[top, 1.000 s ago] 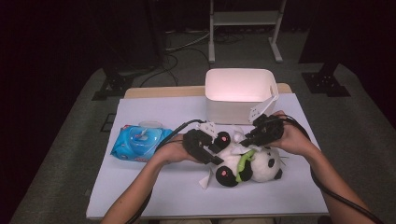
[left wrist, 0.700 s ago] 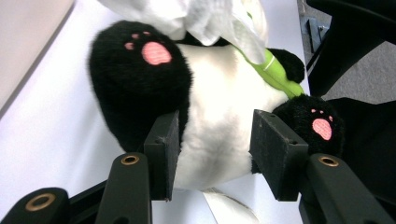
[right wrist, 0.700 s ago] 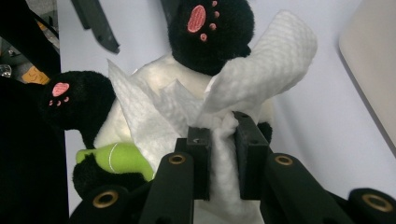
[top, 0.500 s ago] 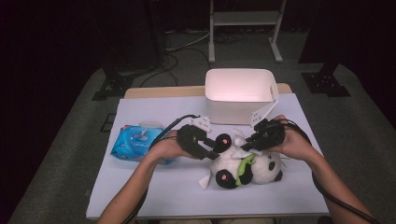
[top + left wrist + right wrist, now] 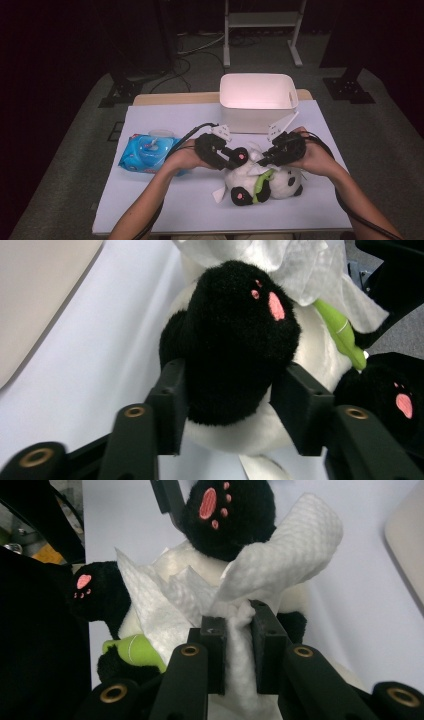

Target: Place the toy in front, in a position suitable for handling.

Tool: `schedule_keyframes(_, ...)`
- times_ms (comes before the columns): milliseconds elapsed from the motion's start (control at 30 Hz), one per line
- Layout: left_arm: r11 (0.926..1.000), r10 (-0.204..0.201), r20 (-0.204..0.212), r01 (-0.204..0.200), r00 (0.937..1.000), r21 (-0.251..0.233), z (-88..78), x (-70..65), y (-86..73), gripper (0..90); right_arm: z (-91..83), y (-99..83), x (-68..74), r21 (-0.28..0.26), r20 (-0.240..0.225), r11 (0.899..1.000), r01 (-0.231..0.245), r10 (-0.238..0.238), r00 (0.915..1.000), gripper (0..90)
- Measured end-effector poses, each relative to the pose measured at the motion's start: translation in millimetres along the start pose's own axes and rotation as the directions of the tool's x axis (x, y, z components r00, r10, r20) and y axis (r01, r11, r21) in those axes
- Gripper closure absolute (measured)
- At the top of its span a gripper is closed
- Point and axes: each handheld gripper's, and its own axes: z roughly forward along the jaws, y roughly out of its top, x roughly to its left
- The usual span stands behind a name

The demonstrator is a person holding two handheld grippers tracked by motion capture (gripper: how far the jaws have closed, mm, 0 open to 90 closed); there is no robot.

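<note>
Left gripper (image 5: 230, 405) jaws clamp panda paw (image 5: 235, 340); right gripper (image 5: 239, 630) jaws pinch wipe (image 5: 280, 560); bin (image 5: 257, 102) near.

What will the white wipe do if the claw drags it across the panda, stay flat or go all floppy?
Probably floppy: the wipe already bunches and folds where the right claw pinches it. It looks thin and light, so it should drape over the panda. It might snag on the fuzzy fur.

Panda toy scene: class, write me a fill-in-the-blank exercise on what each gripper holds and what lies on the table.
1. The left gripper is shut on the panda's black ____.
2. The right gripper pinches a white ____.
3. The bin behind the panda is ____ in colour.
4. The wipes pack is ____ in colour.
Missing words: paw; wipe; white; blue
</note>
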Motion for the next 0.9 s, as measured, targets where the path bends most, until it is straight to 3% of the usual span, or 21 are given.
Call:
schedule_keyframes(167,0.9996,0.011,0.005,-0.011,0.9999,-0.025,-1.6,0.9,3.2,57.2,-6.2,6.5,2.9,-0.02,0.023,0.999,0.029,-0.029,0.9993,77.9)
schedule_keyframes(333,0.9997,0.018,0.0,-0.018,0.9998,-0.019,-1.9,1.2,4.8,58.2,-8.0,30.1,11.4,-0.047,0.049,0.995,0.092,-0.09,0.9947,77.9)
schedule_keyframes(567,0.9995,0.009,0.002,-0.009,1.0,-0.031,-1.7,1.1,1.7,58.2,-10.3,43.5,12.2,-0.087,0.033,0.991,0.104,-0.101,0.9943,77.8)
schedule_keyframes(700,0.9998,0.005,-0.001,-0.005,1.0,-0.019,-1.8,1.9,1.1,57.9,-7.8,46.7,9.3,-0.065,0.026,0.992,0.108,-0.107,0.9939,77.7)
schedule_keyframes(733,0.9995,-0.011,0.004,0.011,0.9999,-0.03,-1.3,3.9,-1.4,57.9,-7.1,44.5,7.4,-0.047,0.032,0.994,0.102,-0.101,0.9944,77.7)
schedule_keyframes(900,0.9995,-0.004,0.011,0.004,0.9999,-0.032,-1.9,3.9,-1.5,57.9,-9.0,35.6,0.3,-0.017,0.038,0.997,0.073,-0.072,0.9967,77.5)
